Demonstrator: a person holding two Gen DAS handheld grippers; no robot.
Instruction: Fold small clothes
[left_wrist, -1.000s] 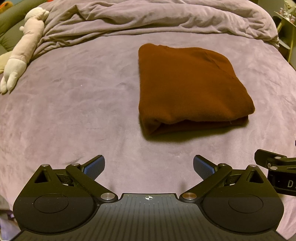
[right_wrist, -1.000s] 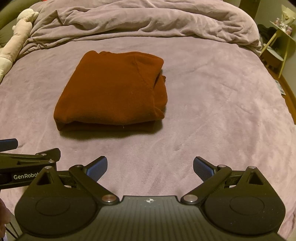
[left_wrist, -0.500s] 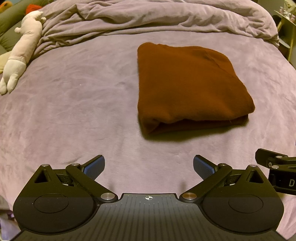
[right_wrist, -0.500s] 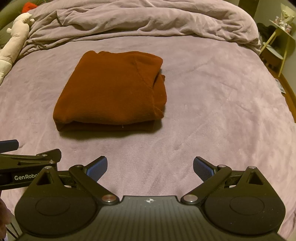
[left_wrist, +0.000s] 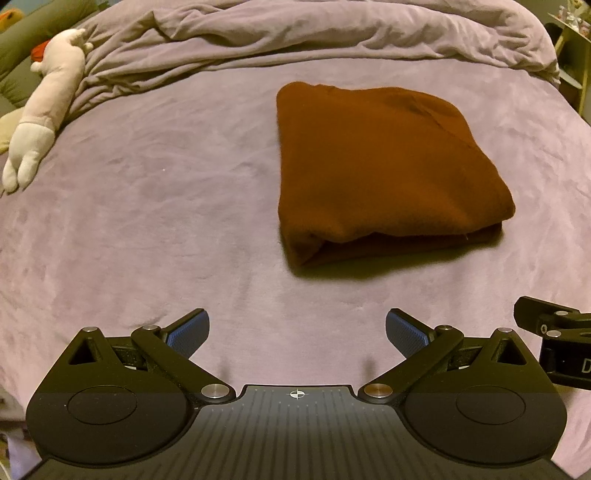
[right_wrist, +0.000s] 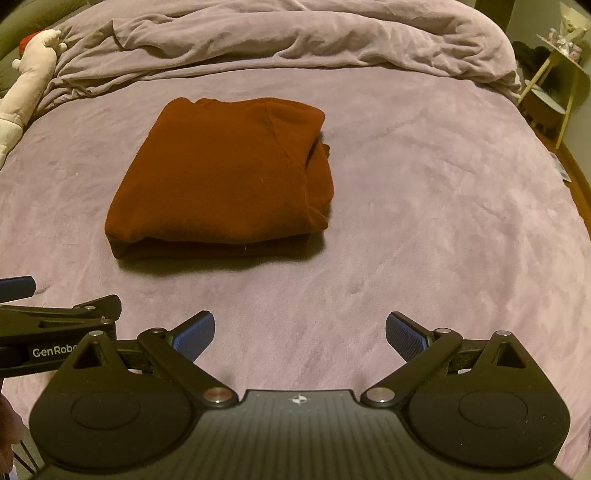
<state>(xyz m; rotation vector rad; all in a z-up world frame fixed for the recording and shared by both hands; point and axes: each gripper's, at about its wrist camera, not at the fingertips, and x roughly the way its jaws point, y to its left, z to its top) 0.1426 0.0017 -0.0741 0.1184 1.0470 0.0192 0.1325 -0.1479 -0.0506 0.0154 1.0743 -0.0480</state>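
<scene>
A rust-brown garment (left_wrist: 376, 170) lies folded into a thick rectangle on the purple bed cover (left_wrist: 147, 206). In the right wrist view the same garment (right_wrist: 225, 177) sits left of centre, its layered edges facing me and to the right. My left gripper (left_wrist: 297, 332) hovers open over bare cover, well short of the garment's near edge, with nothing between its blue pads. My right gripper (right_wrist: 300, 334) is likewise open and empty, set back from the garment. Each gripper shows at the edge of the other's view.
A rumpled purple duvet (left_wrist: 314, 33) is bunched along the far side of the bed. A pale plush toy (left_wrist: 44, 107) lies at the far left. A small yellow side table (right_wrist: 554, 81) stands off the bed's right edge.
Both views have shifted slightly: more of the plush toy shows at the upper left in each. The garment lies unchanged and both grippers stay open.
</scene>
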